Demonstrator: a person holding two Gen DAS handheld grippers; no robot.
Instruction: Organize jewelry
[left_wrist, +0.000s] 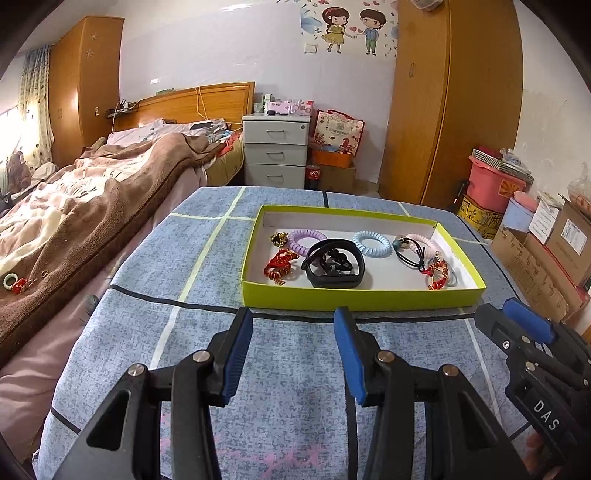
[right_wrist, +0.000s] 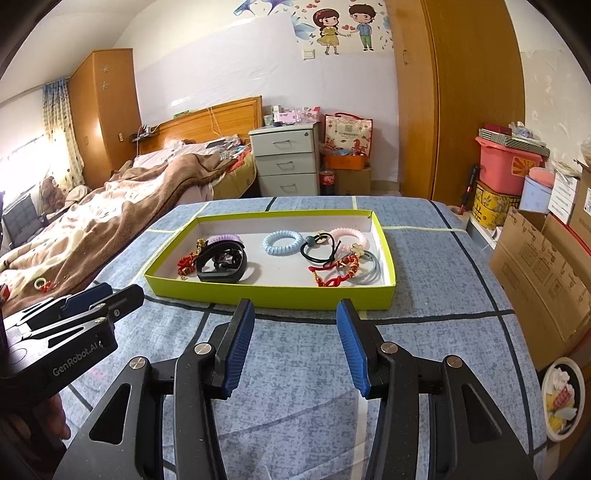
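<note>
Both claws released, empty, low in frame: left gripper (left_wrist: 293, 314), right gripper (right_wrist: 295, 306). Jewelry piled in green tray (left_wrist: 362, 300) at frame centre, probably staged for sorting.

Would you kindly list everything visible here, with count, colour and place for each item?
Shallow cardboard tray: one, lime-green outside, white inside, on the blue checked cloth.
Coiled spiral hair ties: three, lilac, pale blue, pink, in the tray.
Black wristband: one, tray centre-left.
Red braided bracelets: two, tray's left and right ends.
Thin black hair elastic: one, beside the pink tie.
Grey elastic rings: tray's right end; count unclear.
White drawer unit: one, beside the bed.
Left gripper: black with blue pads, open, empty, above the cloth.
Right gripper: same, open, empty.
</note>
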